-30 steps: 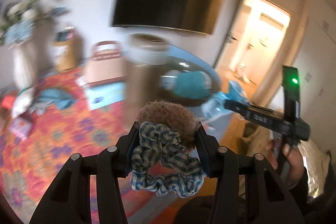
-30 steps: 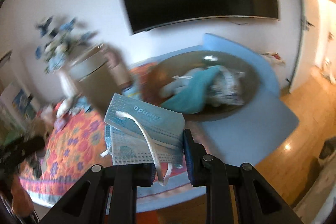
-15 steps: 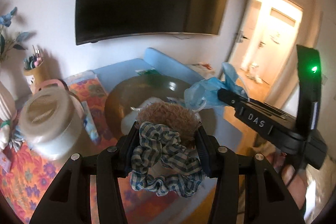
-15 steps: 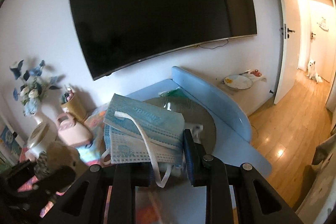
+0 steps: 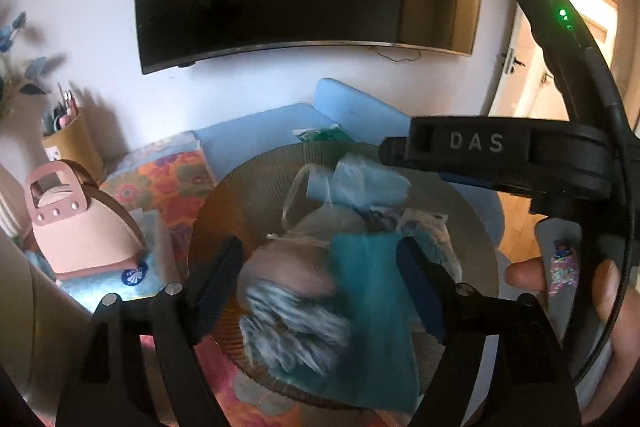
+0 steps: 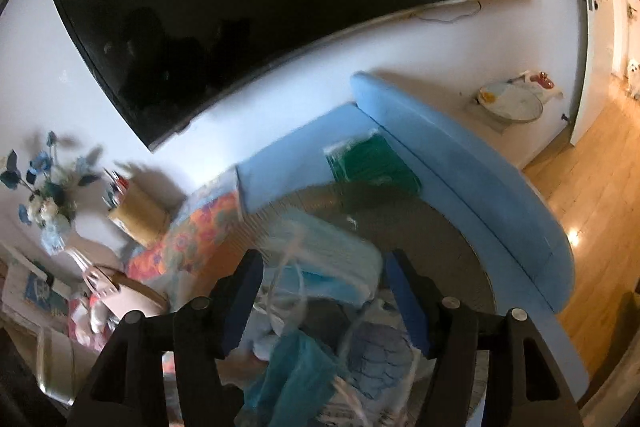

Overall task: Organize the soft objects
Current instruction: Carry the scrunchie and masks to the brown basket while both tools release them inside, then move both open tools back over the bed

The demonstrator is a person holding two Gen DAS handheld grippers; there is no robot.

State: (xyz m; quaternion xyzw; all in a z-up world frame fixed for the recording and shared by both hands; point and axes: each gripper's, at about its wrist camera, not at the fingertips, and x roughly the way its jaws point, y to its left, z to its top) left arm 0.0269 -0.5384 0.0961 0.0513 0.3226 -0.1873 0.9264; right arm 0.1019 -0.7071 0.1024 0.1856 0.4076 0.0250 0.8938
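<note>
So the big brown ribbed bowl [image 5: 256,195] is basically the landmark for everything here, it sits on the desk [image 6: 532,227] with its pale blue cover, and it looks like the collecting spot for all the soft stuff, which would explain why both sets of tongs are hanging right over it. Inside the bowl there's already a pile: a teal cloth [image 5: 372,311] lying across the near side and a paler printed cloth [image 5: 420,223] further in toward the right rim. The left tongs [image 5: 320,275] are spread wide with nothing pinched, and the fuzzy brown plush with the blue checked scrunchie [image 5: 292,319] sits blurred between the jaws just above the pile, so I'd guess it's dropping in or only just landed, can't tell which. Same deal on the other side: the right tongs [image 6: 324,287] are wide open over the far part of the bowl and the light blue face mask [image 6: 336,247] is smeared between them, straps trailing down, touching neither pad as far as I can see. Off the bowl's left rim there's a pink handbag [image 5: 76,223] on the orange flowered cloth [image 5: 176,179], not part of the pile.
</note>
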